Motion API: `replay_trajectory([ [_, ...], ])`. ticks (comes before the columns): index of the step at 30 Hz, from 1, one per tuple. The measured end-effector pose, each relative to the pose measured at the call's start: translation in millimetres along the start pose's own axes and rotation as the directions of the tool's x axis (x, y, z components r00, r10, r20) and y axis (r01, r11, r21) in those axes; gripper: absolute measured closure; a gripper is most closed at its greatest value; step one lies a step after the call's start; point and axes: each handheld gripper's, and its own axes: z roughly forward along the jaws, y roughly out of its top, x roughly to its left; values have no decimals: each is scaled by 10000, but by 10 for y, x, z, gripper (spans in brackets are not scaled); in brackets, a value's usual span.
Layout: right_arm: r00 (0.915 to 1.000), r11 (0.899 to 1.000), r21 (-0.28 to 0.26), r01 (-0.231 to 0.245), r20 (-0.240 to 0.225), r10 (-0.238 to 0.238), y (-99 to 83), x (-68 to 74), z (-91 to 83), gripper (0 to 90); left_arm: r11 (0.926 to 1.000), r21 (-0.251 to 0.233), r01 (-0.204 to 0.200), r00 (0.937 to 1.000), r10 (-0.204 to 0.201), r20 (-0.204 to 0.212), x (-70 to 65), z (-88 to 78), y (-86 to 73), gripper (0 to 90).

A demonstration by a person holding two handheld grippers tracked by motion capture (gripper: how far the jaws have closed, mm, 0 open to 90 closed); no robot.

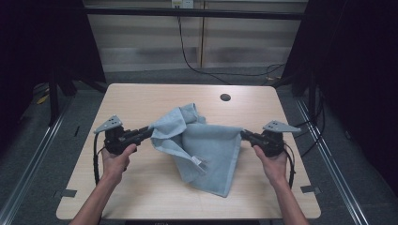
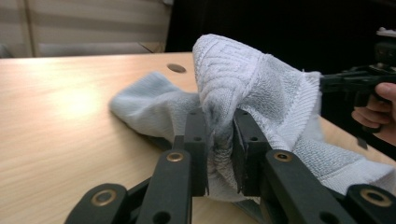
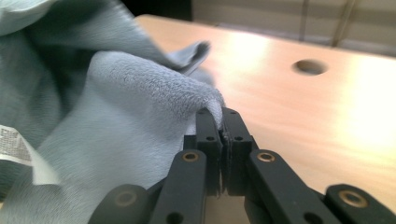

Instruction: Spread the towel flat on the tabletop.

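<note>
Towel (image 1: 206,150) first: you have one pale blue towel, lifted at two edges and sagging across the middle of the high view, its lower folds resting on the table (image 1: 141,101). You hold it that way, I judge, to spread it out — gripping two separated points lets the cloth hang open between them.

Your left gripper (image 1: 149,131), at the centre left of that frame, is pinching a thick bunch of towel, so its jaws stand a little apart around the fold (image 2: 219,126). Your right gripper (image 1: 243,133), centre right, is pressed nearly flat on a thin edge (image 3: 212,105).

Count: one towel with one label (image 3: 14,142), two grippers, one table with one round hole (image 1: 225,97) in the upper middle.
</note>
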Motion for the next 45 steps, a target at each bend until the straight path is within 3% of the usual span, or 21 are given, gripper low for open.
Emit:
replay_trajectory([
  [9, 9929, 9974, -712, 116, 1187, -31, 428, -269, -255, 875, 9989, -444, 168, 9981, -194, -579, 113, -231, 73, 778],
  [11, 9847, 9975, -693, 137, 1745, -14, 552, -354, -245, 874, 9983, -496, 290, 9971, -324, -692, 143, -278, 60, 778],
  [13, 9795, 9980, -631, -22, 2010, 149, 592, -453, -193, 866, 9993, -178, 336, 9926, -354, -1162, 229, -339, -32, 778],
  [16, 9797, 9991, -370, -222, 1984, 291, 575, -562, -95, 765, 9985, 196, 513, 9898, -482, -1341, 329, -346, -140, 775],
  [17, 9679, 9995, 206, -225, 2508, 166, 488, -624, 20, 693, 9953, 634, 736, 9878, -640, -1421, 415, -322, -240, 773],
  [18, 9679, 9995, 206, -225, 2508, 166, 488, -624, 20, 693, 9953, 634, 736, 9878, -640, -1421, 415, -322, -240, 768],
  [19, 9699, 9979, 403, -497, 2406, 386, 388, -630, 84, 573, 9904, 1144, 779, 9882, -615, -1401, 467, -304, -317, 756],
  [20, 9716, 9977, 460, -502, 2335, 382, 353, -617, 100, 560, 9883, 1336, 734, 9888, -546, -1390, 474, -300, -342, 741],
  [23, 9831, 9963, 803, -296, 1825, 145, 235, -497, 145, 515, 9897, 1202, 772, 9902, -621, -1251, 441, -305, -322, 638],
  [26, 9897, 9951, 967, -216, 1430, 76, 187, -410, 161, 510, 9944, 863, 614, 9930, -521, -1059, 380, -309, -239, 581],
  [30, 9977, 9860, 1642, 284, 567, -381, 16, -100, 254, 527, 9976, 674, 131, 9974, -82, -713, 247, -184, -42, 506],
  [32, 9987, 9830, 1795, 375, 284, -432, -32, -40, 280, 532, 9976, 691, 43, 9975, 6, -702, 233, -138, -9, 511],
  [33, 9985, 9767, 2076, 538, -232, -500, -145, 89, 366, 545, 9969, 775, 94, 9988, -56, -484, 229, 5, 22, 518],
  [35, 9980, 9738, 2197, 588, -356, -522, -180, 126, 406, 548, 9943, 1068, 26, 9991, 20, -427, 227, 105, 16, 527],
  [36, 9963, 9664, 2490, 637, -715, -473, -273, 222, 556, 548, 9841, 1770, -126, 9994, 181, -297, 229, 320, -46, 543],
  [37, 9963, 9664, 2490, 637, -715, -473, -273, 222, 556, 548, 9841, 1770, -126, 9994, 181, -297, 229, 320, -46, 543],
  [39, 9946, 9579, 2784, 698, -932, -454, -363, 331, 732, 540, 9550, 2958, -203, 9990, 314, -329, 269, 589, -247, 556],
  [42, 9924, 9429, 3190, 960, -1040, -659, -433, 397, 811, 532, 9130, 4056, -449, 9969, 670, -406, 276, 709, -488, 600],
  [43, 9924, 9429, 3190, 960, -1040, -659, -433, 397, 811, 532, 9130, 4056, -449, 9969, 670, -406, 276, 709, -488, 606],
  [44, 9918, 9404, 3230, 1067, -1015, -776, -463, 398, 794, 531, 8948, 4381, -861, 9940, 1067, -225, 240, 684, -574, 606],
  [45, 9918, 9404, 3230, 1067, -1015, -776, -463, 398, 794, 531, 8948, 4381, -861, 9940, 1067, -225, 240, 684, -574, 607],
])
